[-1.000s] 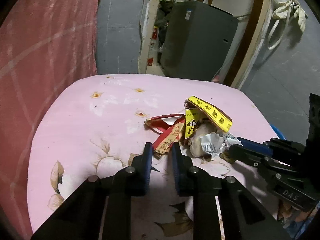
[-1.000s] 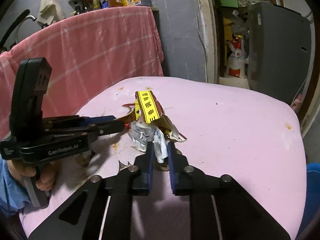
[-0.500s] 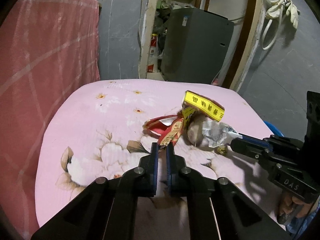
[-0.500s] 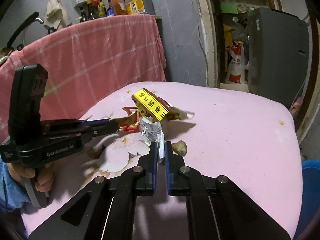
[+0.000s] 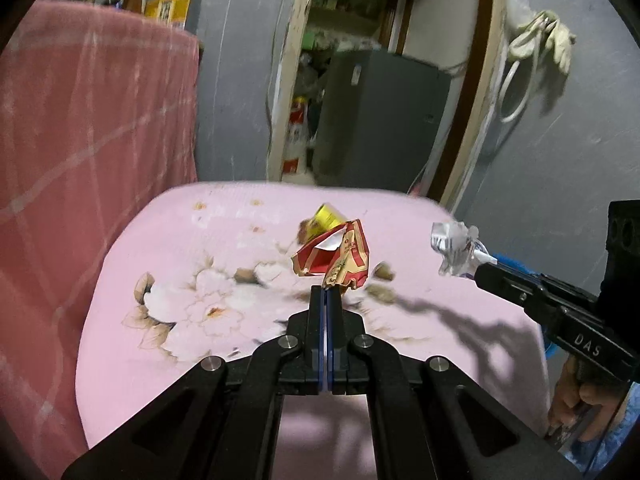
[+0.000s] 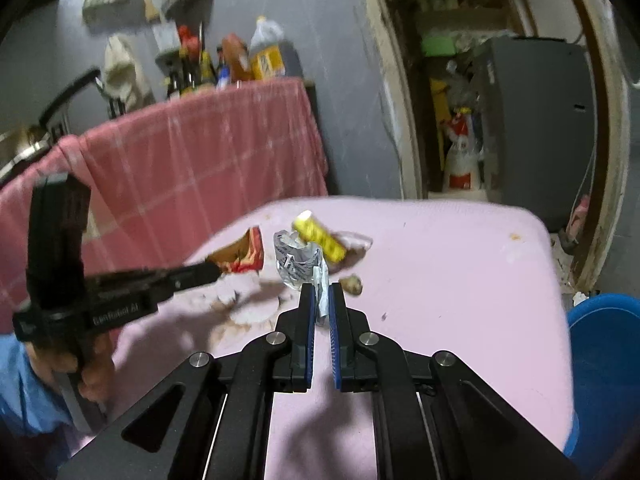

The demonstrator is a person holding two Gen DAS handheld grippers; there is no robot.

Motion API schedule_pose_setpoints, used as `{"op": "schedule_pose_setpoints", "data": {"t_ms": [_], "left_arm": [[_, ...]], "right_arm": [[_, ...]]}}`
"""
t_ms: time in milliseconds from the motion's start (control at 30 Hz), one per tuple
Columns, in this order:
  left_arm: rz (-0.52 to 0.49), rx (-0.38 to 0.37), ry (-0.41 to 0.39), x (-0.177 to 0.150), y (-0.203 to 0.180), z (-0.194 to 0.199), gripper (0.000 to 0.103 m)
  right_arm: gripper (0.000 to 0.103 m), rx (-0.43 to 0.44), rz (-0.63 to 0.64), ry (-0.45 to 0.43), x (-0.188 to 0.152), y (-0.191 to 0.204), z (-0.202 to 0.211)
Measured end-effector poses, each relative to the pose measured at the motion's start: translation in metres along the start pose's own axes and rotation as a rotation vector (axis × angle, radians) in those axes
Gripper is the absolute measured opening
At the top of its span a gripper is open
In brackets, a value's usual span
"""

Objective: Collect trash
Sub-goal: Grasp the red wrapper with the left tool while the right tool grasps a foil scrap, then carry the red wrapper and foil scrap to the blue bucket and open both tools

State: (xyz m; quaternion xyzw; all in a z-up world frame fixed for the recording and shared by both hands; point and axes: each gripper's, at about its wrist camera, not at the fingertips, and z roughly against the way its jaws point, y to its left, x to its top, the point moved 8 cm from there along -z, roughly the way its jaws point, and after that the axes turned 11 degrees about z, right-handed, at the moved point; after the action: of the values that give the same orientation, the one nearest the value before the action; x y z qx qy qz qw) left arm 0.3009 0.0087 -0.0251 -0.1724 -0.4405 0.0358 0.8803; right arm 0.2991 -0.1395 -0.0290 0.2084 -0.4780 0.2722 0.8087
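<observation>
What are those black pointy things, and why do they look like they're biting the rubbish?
They are grabbing tools, one in each of a person's hands. Each tool has a small camera that looks along its claw, so you get one picture from the left tool and one from the right.

The left claw is pinched shut on a red wrapper and lifts it off the pink flowery cloth. The right claw is pinched on a crumpled silver wrapper.

A yellow packet and a small brown scrap are on the cloth. A blue bucket stands beside the table. You can also see the person's left hand gripping its tool's handle.
</observation>
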Motion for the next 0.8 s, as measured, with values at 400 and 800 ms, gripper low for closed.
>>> {"op": "schedule_pose_setpoints", "data": {"t_ms": [400, 800], "left_arm": [[-0.078, -0.094, -0.239, 0.029, -0.092, 0.042, 0.0], [-0.139, -0.189, -0.269, 0.033, -0.167, 0.031, 0.0]], "right_arm": [[0.005, -0.171, -0.002, -0.278, 0.039, -0.019, 0.08], [0.005, -0.413, -0.046, -0.386, 0.036, -0.078, 0.157]]}}
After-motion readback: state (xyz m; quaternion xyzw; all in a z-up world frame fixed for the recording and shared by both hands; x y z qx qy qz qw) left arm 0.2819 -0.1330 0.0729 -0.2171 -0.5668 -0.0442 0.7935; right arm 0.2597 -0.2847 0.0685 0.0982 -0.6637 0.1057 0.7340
